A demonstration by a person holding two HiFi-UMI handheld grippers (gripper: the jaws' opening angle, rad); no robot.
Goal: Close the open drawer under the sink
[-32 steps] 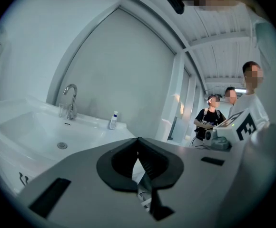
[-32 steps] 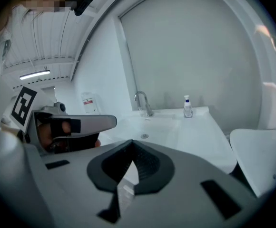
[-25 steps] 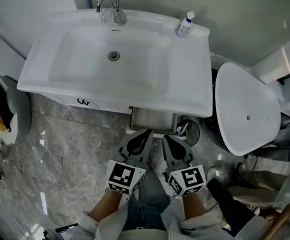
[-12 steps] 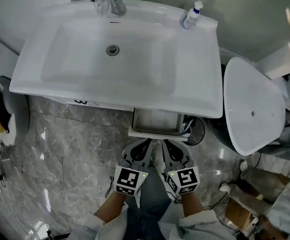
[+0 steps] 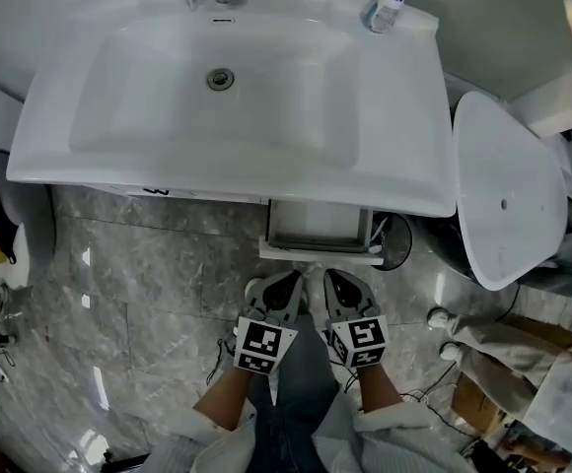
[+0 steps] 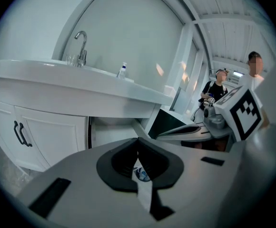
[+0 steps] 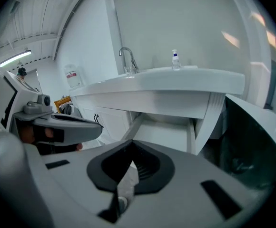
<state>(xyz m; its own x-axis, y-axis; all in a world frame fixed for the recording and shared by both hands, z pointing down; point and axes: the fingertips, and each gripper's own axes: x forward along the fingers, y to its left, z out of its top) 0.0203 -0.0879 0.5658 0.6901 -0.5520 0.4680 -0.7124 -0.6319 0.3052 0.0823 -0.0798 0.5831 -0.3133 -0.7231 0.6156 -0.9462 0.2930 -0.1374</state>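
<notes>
**Q:** Head view: is any writing legible?
**A:** None. A small black mark on the cabinet front below the sink's front rim is too small to read. So is the label on the bottle at the sink's back right corner. Each gripper bears a cube of black-and-white square markers.

**Q:** Where is the drawer?
**A:** The drawer juts out, open, from under the sink's front rim, right of centre. The left gripper and right gripper lie side by side just in front of it. Their tips point toward it and are not touching it.

**Q:** Left gripper view?
**A:** The jaws are together with the tips meeting and nothing between them. The drawer shows beyond them, below the sink.

**Q:** Right gripper view?
**A:** The jaws are likewise pressed together and hold nothing. The open drawer lies ahead beneath the sink, apart from the tips.
</notes>
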